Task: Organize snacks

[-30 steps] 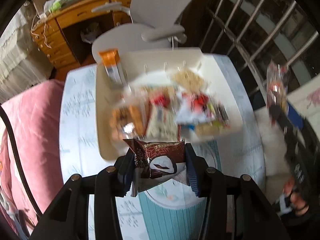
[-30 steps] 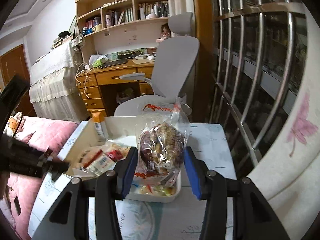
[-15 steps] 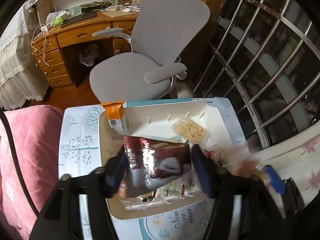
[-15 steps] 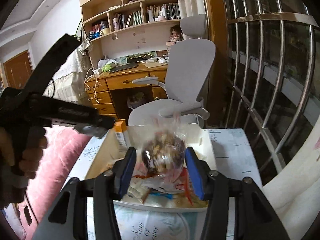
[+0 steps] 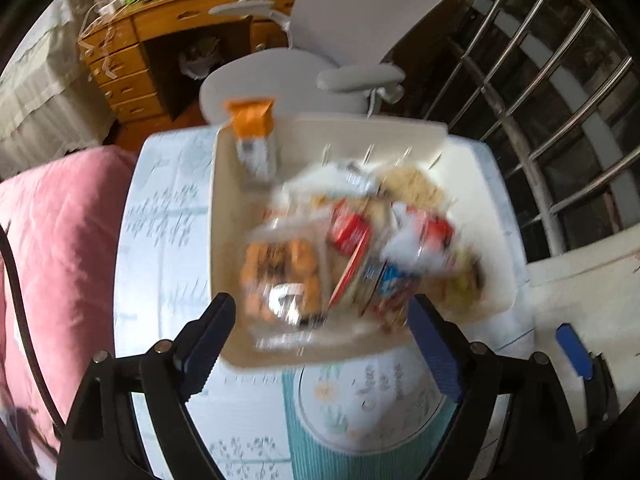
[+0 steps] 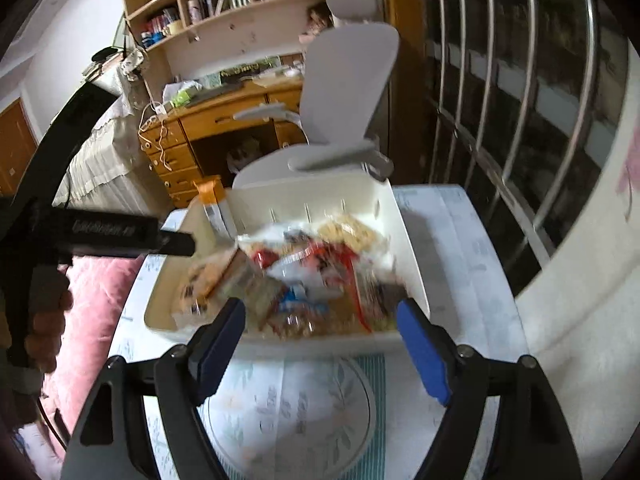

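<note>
A white bin (image 5: 436, 130) (image 6: 412, 248) sits on the small table and holds a blurred pile of snack packets (image 5: 352, 248) (image 6: 304, 276). An orange-topped packet (image 5: 252, 136) (image 6: 210, 196) stands upright in the bin's far left corner. My left gripper (image 5: 322, 344) is open and empty, just above the bin's near edge. My right gripper (image 6: 320, 344) is open and empty, also at the bin's near edge. The left gripper's body (image 6: 100, 232) shows at the left of the right wrist view.
The table has a pale printed cloth (image 5: 168, 216) (image 6: 472, 248). A grey office chair (image 5: 320, 64) (image 6: 340, 96) stands right behind it, a wooden desk (image 5: 160, 40) beyond. A pink quilt (image 5: 52, 240) lies to the left, metal window bars (image 5: 560, 100) to the right.
Both grippers have opened and let go: the brown packet and the clear bag of snacks are no longer between the fingers. Both grippers have pulled back toward the bin's near edge.
</note>
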Available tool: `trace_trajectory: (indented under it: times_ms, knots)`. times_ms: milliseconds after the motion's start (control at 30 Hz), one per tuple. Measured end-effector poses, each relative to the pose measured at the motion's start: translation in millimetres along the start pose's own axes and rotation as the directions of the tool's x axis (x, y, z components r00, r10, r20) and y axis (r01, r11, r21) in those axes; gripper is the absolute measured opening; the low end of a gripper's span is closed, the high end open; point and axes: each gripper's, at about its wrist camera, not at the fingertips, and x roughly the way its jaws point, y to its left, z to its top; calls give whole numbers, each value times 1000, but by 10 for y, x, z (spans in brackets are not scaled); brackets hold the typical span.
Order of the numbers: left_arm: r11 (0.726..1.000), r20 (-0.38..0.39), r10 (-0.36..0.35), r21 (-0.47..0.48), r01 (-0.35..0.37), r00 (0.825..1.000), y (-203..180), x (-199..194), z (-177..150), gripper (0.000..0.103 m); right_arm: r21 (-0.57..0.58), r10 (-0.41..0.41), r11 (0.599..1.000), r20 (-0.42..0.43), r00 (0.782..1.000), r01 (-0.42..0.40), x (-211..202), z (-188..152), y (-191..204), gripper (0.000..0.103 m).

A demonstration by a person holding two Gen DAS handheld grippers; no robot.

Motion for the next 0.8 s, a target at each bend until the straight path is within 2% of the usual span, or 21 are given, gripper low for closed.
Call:
trace_trajectory:
  times_ms: [200,333,467,567,667,800]
  knots:
    - [994,-69,27,-100,-34,997,61,119,-738,88,6,50,999,-148,988,-49,-44,-363,-205,79]
    - [987,-130,30,-150,-50,991,-11,196,-1265,88,-6,89,996,-263,961,-94,-44,-705,-378,79]
    - [989,-170,16,-140,-41,985,-133,135,-1682,88,7,109,994,-357,928,-113,-6,-966,-497,82]
    - [992,-175,13,-121,-34,985,-195,2,-1882,88,50,142,990,-404,904,-134,-7,-1098,-530,86]
    - [994,-141,13,-109,-29,990,-219,-186,-2000,88,82,187,982,-423,887,-169,-35,-1173,-444,89]
    - [996,-83,15,-91,-23,996,-185,-465,-1993,88,80,205,979,-392,897,-189,-190,-1176,-226,91]
